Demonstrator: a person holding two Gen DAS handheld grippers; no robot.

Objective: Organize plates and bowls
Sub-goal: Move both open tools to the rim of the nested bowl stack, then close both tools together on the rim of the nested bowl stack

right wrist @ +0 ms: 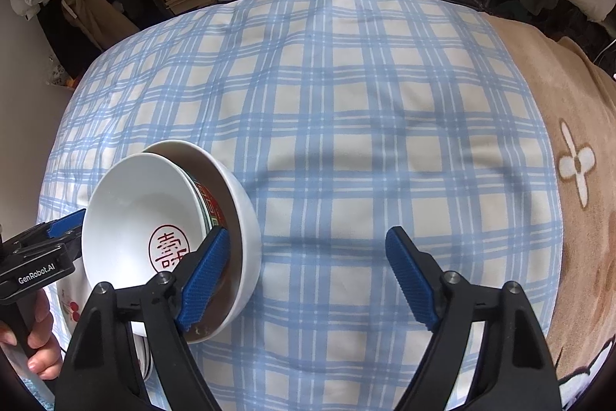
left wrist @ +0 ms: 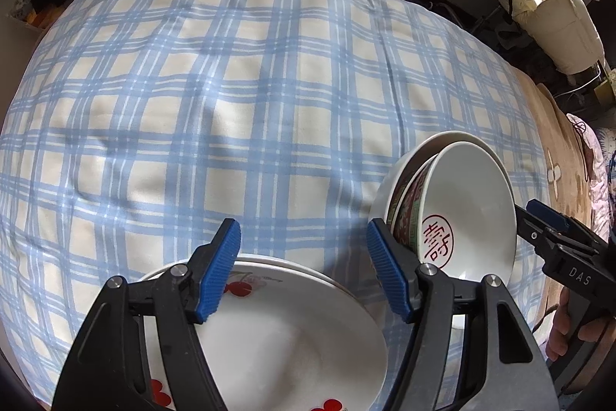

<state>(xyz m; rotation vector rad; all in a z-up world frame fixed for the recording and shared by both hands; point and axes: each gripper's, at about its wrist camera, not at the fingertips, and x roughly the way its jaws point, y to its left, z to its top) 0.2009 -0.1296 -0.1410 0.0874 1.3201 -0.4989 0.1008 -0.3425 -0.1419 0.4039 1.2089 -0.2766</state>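
- The left hand-held gripper (left wrist: 304,268) hovers with jaws apart and nothing between them, above the stacked white plates (left wrist: 277,326) with red cherry prints.
- The right hand-held gripper (right wrist: 308,276) is spread too; its left pad reaches inside the outer bowl (right wrist: 246,218), gripping nothing.
- The nested bowls lie tilted on the blue checked blanket (right wrist: 346,103), the inner bowl (right wrist: 134,210) showing a red seal, just beside the plates.

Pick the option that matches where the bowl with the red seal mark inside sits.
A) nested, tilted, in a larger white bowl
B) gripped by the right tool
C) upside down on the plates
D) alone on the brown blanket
A: the seal-marked bowl leans inside the larger white bowl on the checked cloth.
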